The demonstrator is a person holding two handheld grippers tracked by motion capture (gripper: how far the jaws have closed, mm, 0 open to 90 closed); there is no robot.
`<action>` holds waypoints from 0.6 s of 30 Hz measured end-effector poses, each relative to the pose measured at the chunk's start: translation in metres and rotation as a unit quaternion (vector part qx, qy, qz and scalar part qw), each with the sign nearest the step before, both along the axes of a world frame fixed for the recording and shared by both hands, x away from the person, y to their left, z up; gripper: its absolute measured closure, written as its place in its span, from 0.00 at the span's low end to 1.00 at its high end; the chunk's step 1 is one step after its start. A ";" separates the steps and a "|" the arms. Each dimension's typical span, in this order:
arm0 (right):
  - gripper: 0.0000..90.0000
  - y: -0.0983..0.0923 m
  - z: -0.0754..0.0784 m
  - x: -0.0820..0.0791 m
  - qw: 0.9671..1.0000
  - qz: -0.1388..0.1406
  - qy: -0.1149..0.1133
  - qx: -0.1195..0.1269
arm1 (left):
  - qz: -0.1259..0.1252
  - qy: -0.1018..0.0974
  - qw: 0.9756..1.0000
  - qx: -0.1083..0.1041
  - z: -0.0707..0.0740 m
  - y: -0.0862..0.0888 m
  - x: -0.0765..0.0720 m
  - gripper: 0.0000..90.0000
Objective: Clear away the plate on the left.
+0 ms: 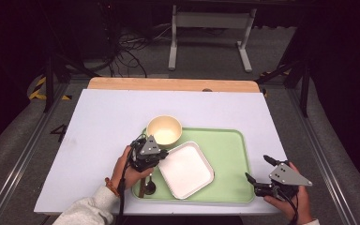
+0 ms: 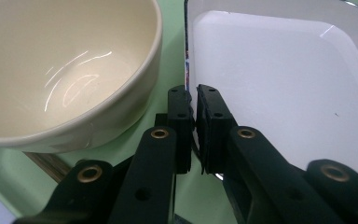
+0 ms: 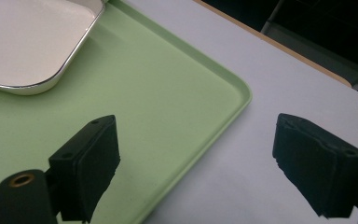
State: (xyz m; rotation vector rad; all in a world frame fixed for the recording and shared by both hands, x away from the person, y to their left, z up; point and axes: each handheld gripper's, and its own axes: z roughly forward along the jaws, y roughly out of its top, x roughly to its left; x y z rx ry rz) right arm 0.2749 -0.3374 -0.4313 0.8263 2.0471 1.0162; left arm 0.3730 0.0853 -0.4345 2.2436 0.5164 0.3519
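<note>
No legible text, labels or numbers; floor markings too blurred.

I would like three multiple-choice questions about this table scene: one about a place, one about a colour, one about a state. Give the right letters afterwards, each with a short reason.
1. Where does the white square plate lie?
A. on the green tray
B. on the bare table
C. inside the bowl

2. What colour is the bowl?
A. blue
B. cream
C. black

3. How do the jaws of the right gripper stand?
A. shut on the bowl
B. shut on the plate
C. wide apart, with nothing between them

Answers: 1 A, the high view shows the plate within the tray's rim. 2 B, it shows cream in the high view and the left gripper view. 3 C, the right gripper view shows a broad gap over the tray's edge.
</note>
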 end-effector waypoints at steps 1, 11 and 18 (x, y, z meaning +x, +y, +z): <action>0.17 0.000 0.000 0.000 1.000 0.000 0.000 0.000 | 0.000 0.000 1.000 0.000 0.000 0.000 0.000 0.95; 0.17 0.000 0.000 0.000 1.000 -0.001 -0.001 0.000 | 0.004 0.001 1.000 0.029 -0.006 -0.003 0.002 0.93; 0.17 0.000 0.000 0.000 1.000 0.000 -0.001 -0.001 | 0.003 0.000 0.999 0.035 -0.007 -0.003 0.002 0.92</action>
